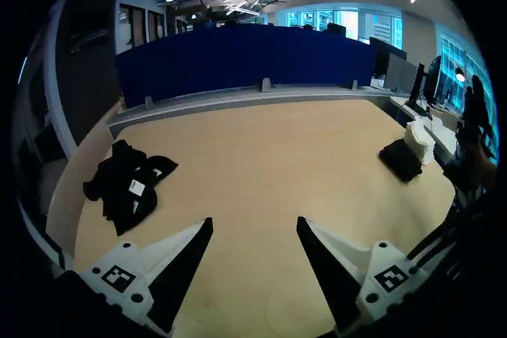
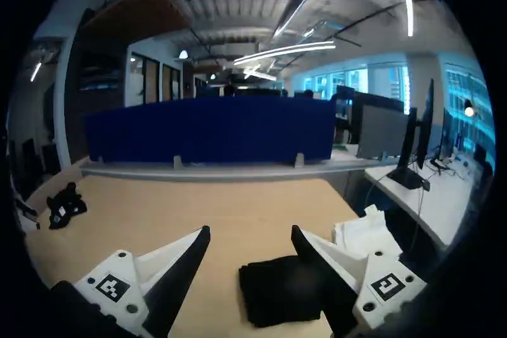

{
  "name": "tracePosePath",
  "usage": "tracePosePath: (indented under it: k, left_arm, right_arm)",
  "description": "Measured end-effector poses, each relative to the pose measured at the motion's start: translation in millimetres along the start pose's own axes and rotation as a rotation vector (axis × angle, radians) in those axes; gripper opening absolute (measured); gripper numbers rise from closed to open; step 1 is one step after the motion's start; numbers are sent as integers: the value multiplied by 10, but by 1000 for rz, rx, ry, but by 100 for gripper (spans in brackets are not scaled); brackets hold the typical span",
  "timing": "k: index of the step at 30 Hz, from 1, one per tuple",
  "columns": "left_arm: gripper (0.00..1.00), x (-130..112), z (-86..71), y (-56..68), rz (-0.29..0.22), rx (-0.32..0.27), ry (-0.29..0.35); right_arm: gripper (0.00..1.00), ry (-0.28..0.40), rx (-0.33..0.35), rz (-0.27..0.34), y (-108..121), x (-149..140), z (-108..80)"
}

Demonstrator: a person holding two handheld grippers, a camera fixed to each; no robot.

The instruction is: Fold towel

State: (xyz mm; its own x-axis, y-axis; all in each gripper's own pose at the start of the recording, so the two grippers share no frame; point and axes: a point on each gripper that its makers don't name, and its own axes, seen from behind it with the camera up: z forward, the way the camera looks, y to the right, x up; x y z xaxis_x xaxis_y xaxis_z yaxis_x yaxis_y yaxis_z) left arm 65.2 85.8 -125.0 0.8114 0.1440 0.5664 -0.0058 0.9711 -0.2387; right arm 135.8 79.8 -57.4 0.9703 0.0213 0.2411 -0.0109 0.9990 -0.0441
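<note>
A crumpled black towel (image 1: 127, 186) with a white tag lies at the left side of the wooden table (image 1: 266, 154); in the right gripper view the same heap (image 2: 63, 205) sits far off at the left. A folded black towel (image 2: 285, 287) rests just below my right gripper (image 2: 250, 233), partly behind its right finger; from the left gripper view that folded towel (image 1: 401, 159) is at the table's right edge. My left gripper (image 1: 253, 224) hovers open over bare tabletop, to the right of the crumpled towel. Both grippers hold nothing.
A folded white cloth (image 2: 364, 233) lies beside the folded black towel; it is also the pale stack (image 1: 420, 140) at the right edge. A blue divider (image 1: 244, 59) backs the table. Monitors (image 2: 418, 135) stand on the neighbouring desk. A person (image 1: 475, 141) stands at the far right.
</note>
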Motion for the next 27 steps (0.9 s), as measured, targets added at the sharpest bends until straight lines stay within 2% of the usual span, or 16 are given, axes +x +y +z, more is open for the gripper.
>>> tracePosePath:
  k: [3, 9, 12, 18, 24, 27]
  left_arm:
    - [98, 90, 27, -47, -7, 7, 21]
    - [98, 301, 73, -165, -15, 30, 79]
    - [98, 487, 66, -269, -22, 55, 145]
    - [98, 992, -37, -514, -34, 120, 322]
    - [98, 1396, -146, -667, -10, 156, 443]
    - [98, 1517, -184, -730, -7, 167, 491]
  right_arm:
    - [100, 46, -10, 9, -63, 94, -53]
    - [100, 48, -16, 5, -147, 103, -61]
    - [100, 49, -14, 0, -207, 130, -61]
    - [100, 53, 4, -16, -365, 215, -59]
    - [99, 78, 4, -2, -546, 375, -39]
    - [100, 92, 8, -1, -623, 454, -19]
